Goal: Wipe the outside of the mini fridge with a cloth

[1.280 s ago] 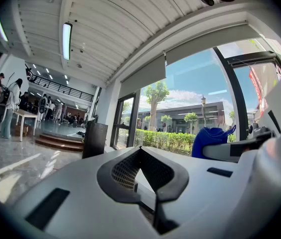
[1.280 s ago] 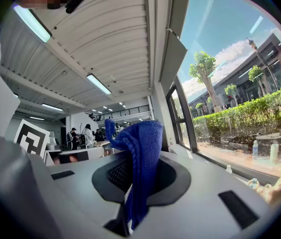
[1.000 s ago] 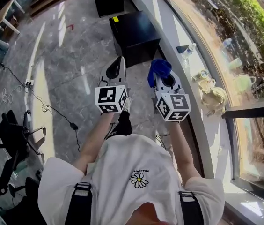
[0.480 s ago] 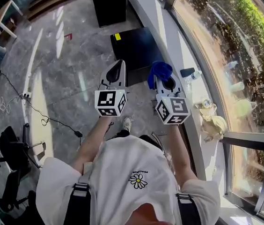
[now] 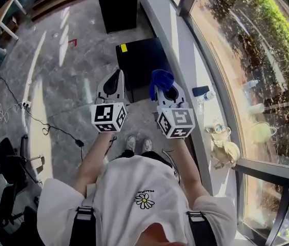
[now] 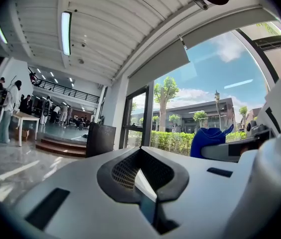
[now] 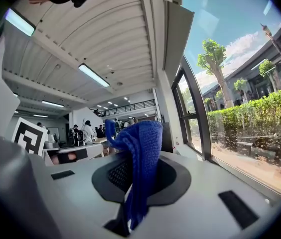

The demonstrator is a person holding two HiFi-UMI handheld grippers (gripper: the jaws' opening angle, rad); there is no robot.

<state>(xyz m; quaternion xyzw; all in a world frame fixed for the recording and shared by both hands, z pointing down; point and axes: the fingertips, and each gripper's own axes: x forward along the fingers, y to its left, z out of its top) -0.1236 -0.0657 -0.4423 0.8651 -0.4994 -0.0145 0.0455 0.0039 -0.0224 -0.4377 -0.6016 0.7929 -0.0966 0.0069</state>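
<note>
Pinching a blue cloth (image 7: pixel 140 143) in the right gripper (image 7: pixel 130 188), jaws clamped tight on it, folds bunched above. Holding the left gripper (image 6: pixel 141 180) just beside, jaws closed, seemingly on nothing. Hovering both over the near edge of the black mini fridge (image 5: pixel 140 60), apart from it. Standing on glossy grey marble floor (image 5: pixel 62 70), fridge against a pale window ledge (image 5: pixel 183 50) under sunlit glazing.

Both forearms reach forward side by side, left claw (image 5: pixel 115 82) closed empty, right claw (image 5: pixel 164 89) clamping the cloth (image 5: pixel 161 79).
</note>
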